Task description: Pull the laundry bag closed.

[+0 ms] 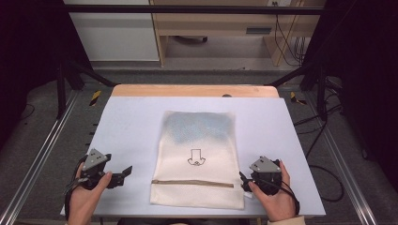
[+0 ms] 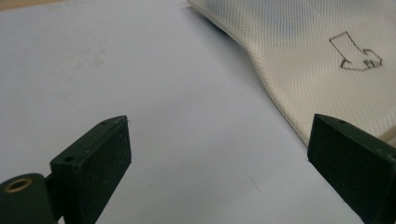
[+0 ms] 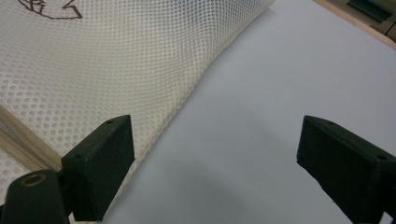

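A cream mesh bag (image 1: pixel 195 154) lies flat in the middle of the pale table (image 1: pixel 133 122), with a tan zipper (image 1: pixel 192 183) across its near end and a small arrow mark (image 1: pixel 195 158) on top. My left gripper (image 1: pixel 125 172) rests on the table left of the bag, open and holding nothing. In the left gripper view the bag (image 2: pixel 322 51) lies ahead to the right, its edge beside the right jaw of the left gripper (image 2: pixel 219 133). My right gripper (image 1: pixel 243 181) sits open at the bag's near right edge. The right gripper (image 3: pixel 215 135) has the bag (image 3: pixel 107 65) and zipper (image 3: pixel 21 140) by its left jaw.
A wooden strip (image 1: pixel 195 90) runs along the table's far edge. Metal rails (image 1: pixel 42 154) flank the table on both sides. Beyond it are a grey floor, a wooden desk frame (image 1: pixel 220 28) and hanging cables (image 1: pixel 291 42).
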Tool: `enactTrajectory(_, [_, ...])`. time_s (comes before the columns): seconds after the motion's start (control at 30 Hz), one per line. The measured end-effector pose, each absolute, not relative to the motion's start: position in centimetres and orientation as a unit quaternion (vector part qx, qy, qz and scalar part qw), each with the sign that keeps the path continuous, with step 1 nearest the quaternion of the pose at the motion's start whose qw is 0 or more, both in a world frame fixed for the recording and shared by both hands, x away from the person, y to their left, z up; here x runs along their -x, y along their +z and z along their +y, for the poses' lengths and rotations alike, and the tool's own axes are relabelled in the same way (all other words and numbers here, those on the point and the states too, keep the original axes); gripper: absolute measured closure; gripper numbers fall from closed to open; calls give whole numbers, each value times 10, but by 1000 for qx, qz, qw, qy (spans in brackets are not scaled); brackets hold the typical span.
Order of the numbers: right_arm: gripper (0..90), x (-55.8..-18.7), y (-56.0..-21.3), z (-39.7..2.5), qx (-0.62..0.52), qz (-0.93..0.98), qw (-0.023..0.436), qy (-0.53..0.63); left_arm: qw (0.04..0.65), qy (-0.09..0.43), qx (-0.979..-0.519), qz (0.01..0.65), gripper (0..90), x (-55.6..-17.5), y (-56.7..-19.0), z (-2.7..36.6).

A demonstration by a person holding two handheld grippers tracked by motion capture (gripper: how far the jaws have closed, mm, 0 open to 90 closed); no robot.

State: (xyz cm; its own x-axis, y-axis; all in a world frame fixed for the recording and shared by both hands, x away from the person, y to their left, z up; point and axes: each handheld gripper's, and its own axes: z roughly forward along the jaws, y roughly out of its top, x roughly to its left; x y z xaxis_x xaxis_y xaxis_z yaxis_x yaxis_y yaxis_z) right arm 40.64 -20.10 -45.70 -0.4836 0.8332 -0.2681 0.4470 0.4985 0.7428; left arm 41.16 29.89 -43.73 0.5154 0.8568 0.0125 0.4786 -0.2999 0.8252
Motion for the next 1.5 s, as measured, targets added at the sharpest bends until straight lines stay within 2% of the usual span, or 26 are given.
enactTrajectory(0.17, [101, -408, -458, -195, -403, 812, 293, 305, 408, 219, -776, 427, 46, -417, -445, 292])
enactTrajectory(0.27, [96, -408, -457, -191, -404, 818, 267, 311, 384, 207, -800, 412, 55, -422, -450, 283])
enactTrajectory(0.5, [106, -410, -447, -171, -376, 829, 259, 322, 349, 226, -810, 413, 62, -423, -454, 278])
enactTrajectory(0.7, [132, -412, -437, -151, -347, 843, 254, 323, 351, 229, -803, 423, 62, -425, -455, 283])
enactTrajectory(0.97, [202, -417, -424, -119, -307, 865, 236, 320, 350, 234, -798, 432, 64, -425, -455, 286])
enactTrajectory(1.0, [238, -418, -420, -108, -294, 872, 225, 320, 348, 235, -798, 432, 64, -425, -455, 287])
enactTrajectory(1.1, [262, -419, -415, -93, -276, 881, 212, 321, 348, 236, -797, 434, 63, -425, -455, 288])
enactTrajectory(1.3, [262, -424, -411, -62, -242, 900, 189, 308, 353, 239, -794, 433, 63, -423, -452, 289])
enactTrajectory(1.5, [361, -427, -407, -37, -217, 914, 170, 297, 359, 240, -791, 433, 64, -424, -449, 294])
